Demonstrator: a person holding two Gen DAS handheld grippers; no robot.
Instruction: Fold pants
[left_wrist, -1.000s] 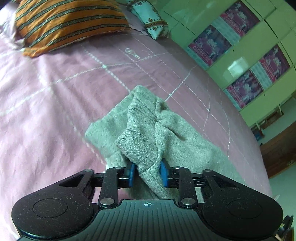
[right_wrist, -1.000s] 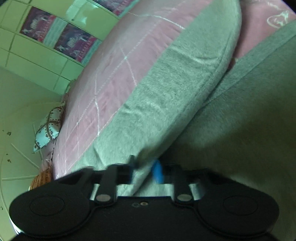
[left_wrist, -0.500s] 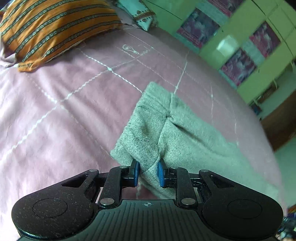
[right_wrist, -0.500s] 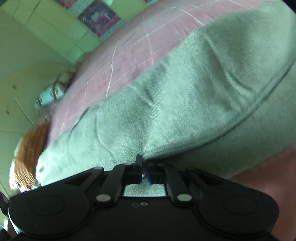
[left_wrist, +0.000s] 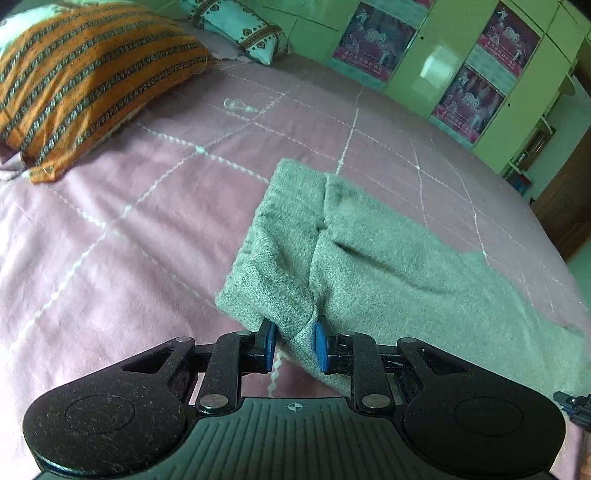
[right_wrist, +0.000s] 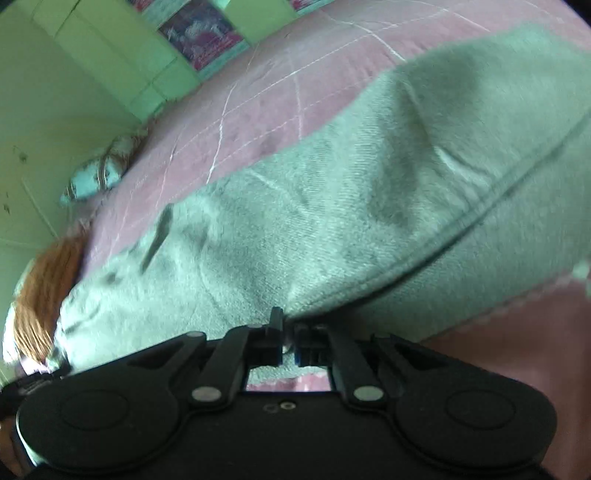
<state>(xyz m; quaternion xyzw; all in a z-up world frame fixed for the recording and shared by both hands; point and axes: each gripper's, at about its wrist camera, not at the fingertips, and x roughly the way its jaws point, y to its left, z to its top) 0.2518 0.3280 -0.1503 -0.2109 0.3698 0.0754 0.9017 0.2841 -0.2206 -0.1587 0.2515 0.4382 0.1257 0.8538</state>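
Observation:
The grey knit pants lie folded over on the pink bedspread. My left gripper sits at their near corner, its blue pads a little apart with a fold of the fabric between them. In the right wrist view the pants fill the frame, one layer lying on another. My right gripper is shut on the edge of the upper layer, close to the bed.
An orange striped pillow and a light patterned pillow lie at the head of the bed. Green cupboards with posters stand along the far side. The bedspread extends beyond the pants.
Both grippers have carried the pants' edge over and down onto the bed, so the pants now lie flatter and folded. The left pads have spread slightly; the right jaws have closed.

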